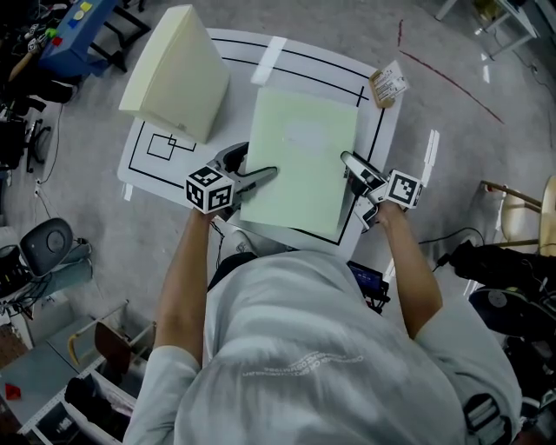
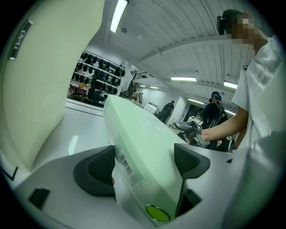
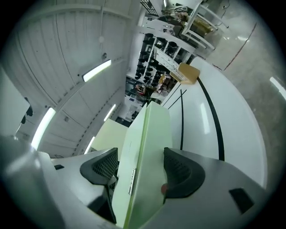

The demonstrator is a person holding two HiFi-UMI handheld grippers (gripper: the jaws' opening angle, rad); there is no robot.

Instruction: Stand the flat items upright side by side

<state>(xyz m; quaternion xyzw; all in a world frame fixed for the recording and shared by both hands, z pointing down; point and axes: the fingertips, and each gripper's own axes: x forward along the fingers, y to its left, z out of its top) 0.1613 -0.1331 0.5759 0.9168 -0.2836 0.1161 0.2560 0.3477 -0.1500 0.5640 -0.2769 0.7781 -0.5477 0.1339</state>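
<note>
A pale green flat box point(image 1: 300, 161) sits over the middle of the white table point(image 1: 382, 130), held from both sides. My left gripper point(image 1: 252, 165) is shut on its left edge; in the left gripper view the box point(image 2: 138, 134) fills the gap between the two pads of that gripper point(image 2: 143, 165). My right gripper point(image 1: 354, 174) is shut on the right edge, and in the right gripper view the box point(image 3: 152, 134) stands edge-on between the dark pads of this gripper point(image 3: 140, 170). A cream flat box point(image 1: 174, 69) stands upright at the table's back left.
A small brown tag point(image 1: 388, 84) lies at the table's back right corner. Black lines mark out the tabletop. On the floor are a blue cart point(image 1: 74, 26) at the far left, an office chair point(image 1: 48, 243) on the left and a wooden chair point(image 1: 521, 217) on the right.
</note>
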